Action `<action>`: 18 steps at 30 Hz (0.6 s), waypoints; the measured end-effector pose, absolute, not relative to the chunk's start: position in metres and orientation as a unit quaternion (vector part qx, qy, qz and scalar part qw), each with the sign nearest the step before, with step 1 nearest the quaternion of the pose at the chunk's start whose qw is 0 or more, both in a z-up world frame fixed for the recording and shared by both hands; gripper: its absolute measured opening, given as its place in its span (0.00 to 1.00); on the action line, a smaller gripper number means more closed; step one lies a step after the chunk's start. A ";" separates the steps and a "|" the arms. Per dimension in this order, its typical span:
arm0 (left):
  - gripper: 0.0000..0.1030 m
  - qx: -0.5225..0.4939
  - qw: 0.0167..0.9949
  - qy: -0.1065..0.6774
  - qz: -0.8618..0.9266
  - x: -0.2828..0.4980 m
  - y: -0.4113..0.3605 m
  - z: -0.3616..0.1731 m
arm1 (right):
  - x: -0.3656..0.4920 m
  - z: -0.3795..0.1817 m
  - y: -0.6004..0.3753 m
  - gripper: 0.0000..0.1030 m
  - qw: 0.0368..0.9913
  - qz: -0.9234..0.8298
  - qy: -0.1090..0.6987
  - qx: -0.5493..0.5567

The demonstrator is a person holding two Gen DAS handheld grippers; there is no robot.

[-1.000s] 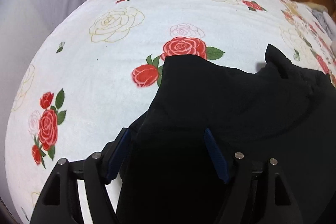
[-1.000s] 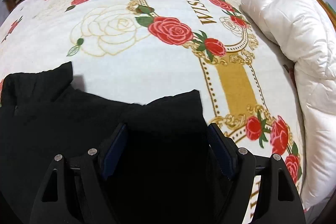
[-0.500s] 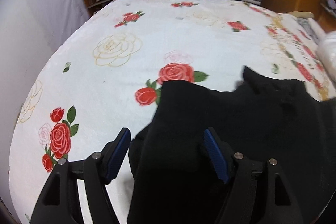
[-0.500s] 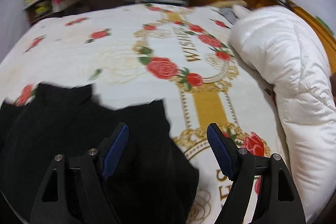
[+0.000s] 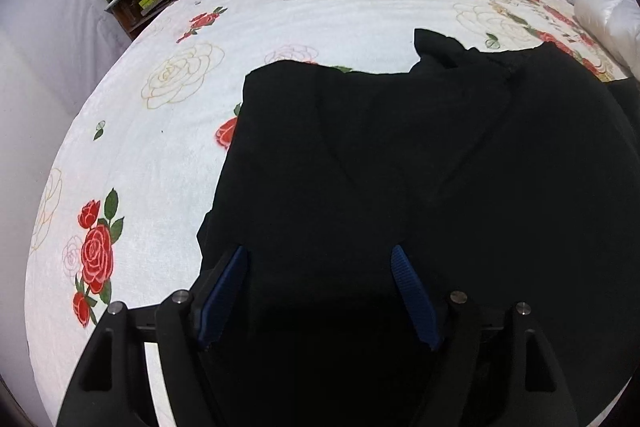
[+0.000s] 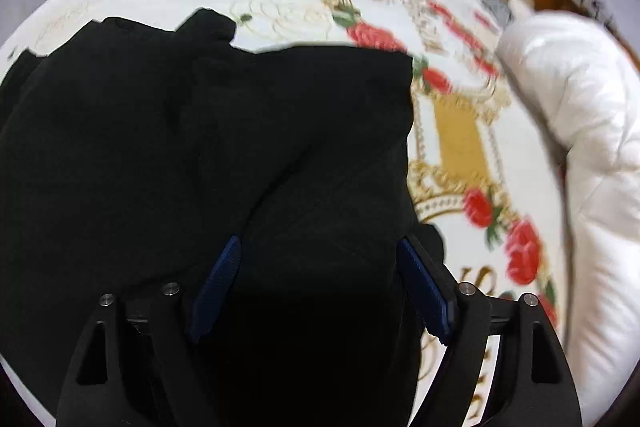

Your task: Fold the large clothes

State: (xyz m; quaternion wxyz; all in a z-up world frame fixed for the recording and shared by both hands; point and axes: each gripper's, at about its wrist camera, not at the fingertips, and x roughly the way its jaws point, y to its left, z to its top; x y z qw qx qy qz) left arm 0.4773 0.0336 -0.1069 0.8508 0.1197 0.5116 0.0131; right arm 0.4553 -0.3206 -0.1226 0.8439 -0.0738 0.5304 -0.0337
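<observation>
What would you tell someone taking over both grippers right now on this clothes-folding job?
Left gripper: jaws opening, spread wide above the black garment, pads not pressing it.
Right gripper: jaws opening too, over the garment's right side, nothing gripped.
The garment lies on the rose-print bedspread, top edge bumpy; a white duvet sits along the right side.
Done: garment laid out, apparently folded over, but the dark cloth hides the layers.
Left: smooth it, then make the remaining folds.

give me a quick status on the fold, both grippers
Left gripper and right gripper jaws opening, black garment beneath both, not pinched. Garment spread on the floral bedspread. White duvet beside it, not touching.
</observation>
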 end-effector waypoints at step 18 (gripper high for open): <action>0.82 0.056 0.856 0.514 0.011 0.440 0.050 -0.072 | 0.395 -0.050 -0.303 0.85 0.880 -0.005 0.474 -0.023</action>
